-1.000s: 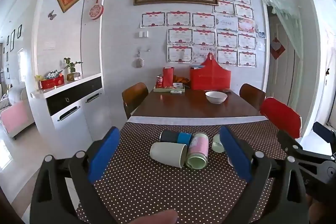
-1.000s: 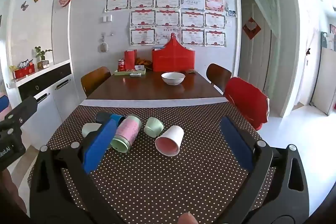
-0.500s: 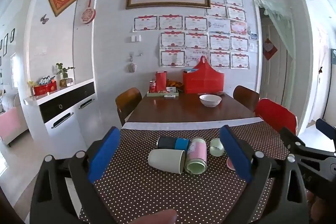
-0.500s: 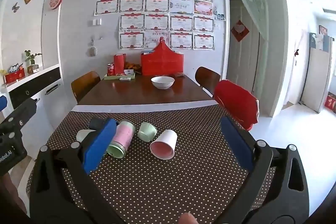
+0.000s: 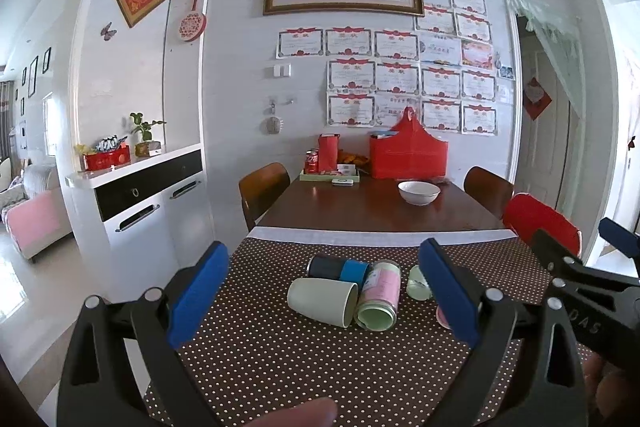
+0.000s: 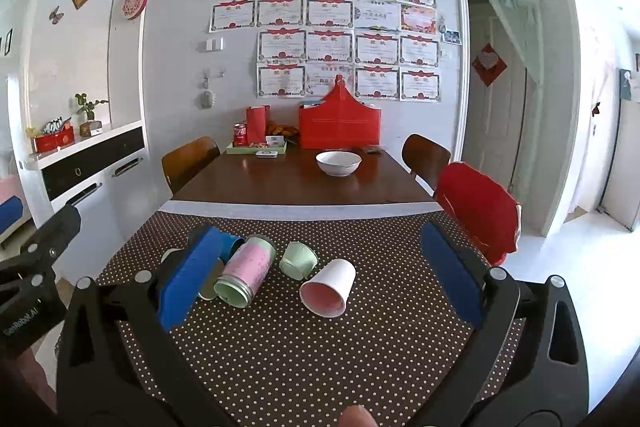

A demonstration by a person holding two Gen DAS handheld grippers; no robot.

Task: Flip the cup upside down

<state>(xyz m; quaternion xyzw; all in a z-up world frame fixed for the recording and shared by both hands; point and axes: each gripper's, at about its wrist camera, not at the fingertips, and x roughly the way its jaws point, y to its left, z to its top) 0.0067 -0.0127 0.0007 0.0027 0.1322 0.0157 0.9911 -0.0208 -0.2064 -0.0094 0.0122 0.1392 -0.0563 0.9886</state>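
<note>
Several cups lie on their sides on the dotted brown tablecloth (image 5: 280, 355). In the left wrist view they are a pale cup (image 5: 322, 301), a pink-and-green cup (image 5: 379, 295), a dark cup with a blue band (image 5: 338, 267) and a small green cup (image 5: 418, 283). In the right wrist view a white cup with a pink inside (image 6: 329, 287) lies nearest, beside the small green cup (image 6: 298, 259) and the pink-and-green cup (image 6: 246, 275). My left gripper (image 5: 324, 293) is open and empty above the cloth, short of the cups. My right gripper (image 6: 320, 277) is open and empty, framing the white cup.
Beyond the cloth, the wooden table (image 6: 288, 183) carries a white bowl (image 6: 338, 163), a tray with a can (image 6: 256, 146) and a red holder (image 6: 339, 123). Chairs stand on both sides, a red one (image 6: 478, 211) at right. A white sideboard (image 5: 140, 203) stands left.
Both views have shifted slightly; the cups sit a little lower and nearer in the frames. Both grippers stay open and no cup has moved.
</note>
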